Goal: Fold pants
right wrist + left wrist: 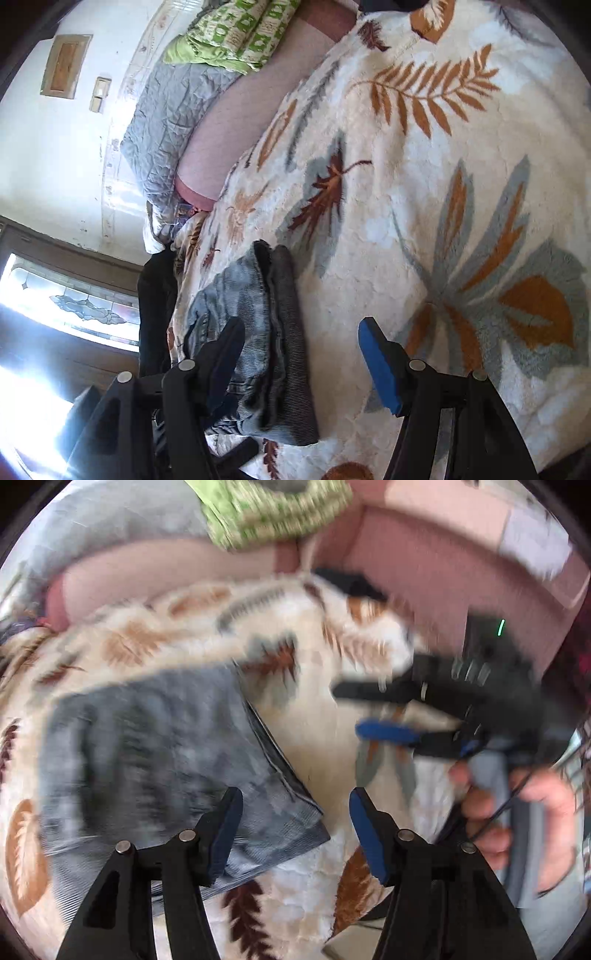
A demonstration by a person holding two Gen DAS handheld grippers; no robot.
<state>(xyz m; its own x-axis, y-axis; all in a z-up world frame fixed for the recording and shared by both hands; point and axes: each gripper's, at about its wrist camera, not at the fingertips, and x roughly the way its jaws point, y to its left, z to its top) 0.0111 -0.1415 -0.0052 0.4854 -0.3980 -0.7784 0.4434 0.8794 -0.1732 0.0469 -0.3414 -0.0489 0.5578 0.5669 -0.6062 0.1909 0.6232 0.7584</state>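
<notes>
The grey-blue pants (159, 760) lie folded into a thick bundle on a cream blanket with a leaf pattern (314, 738). My left gripper (295, 805) hangs open just over the bundle's near right corner. Its left finger is above the cloth and its right finger is above the blanket, and neither pad presses on anything. In the left wrist view a hand (517, 812) holds my right gripper (354, 710) open, to the right of the pants. In the right wrist view the pants (258, 332) lie lower left. My right gripper (301, 328) stands open above their right edge and grips nothing.
A green patterned quilt (236, 33), a grey quilt (166, 122) and a pink sheet (236, 122) lie beyond the blanket (406, 184). A dark garment (155, 295) hangs at the bed's edge, next to a bright window (85, 306). Bare blanket stretches to the right of the pants.
</notes>
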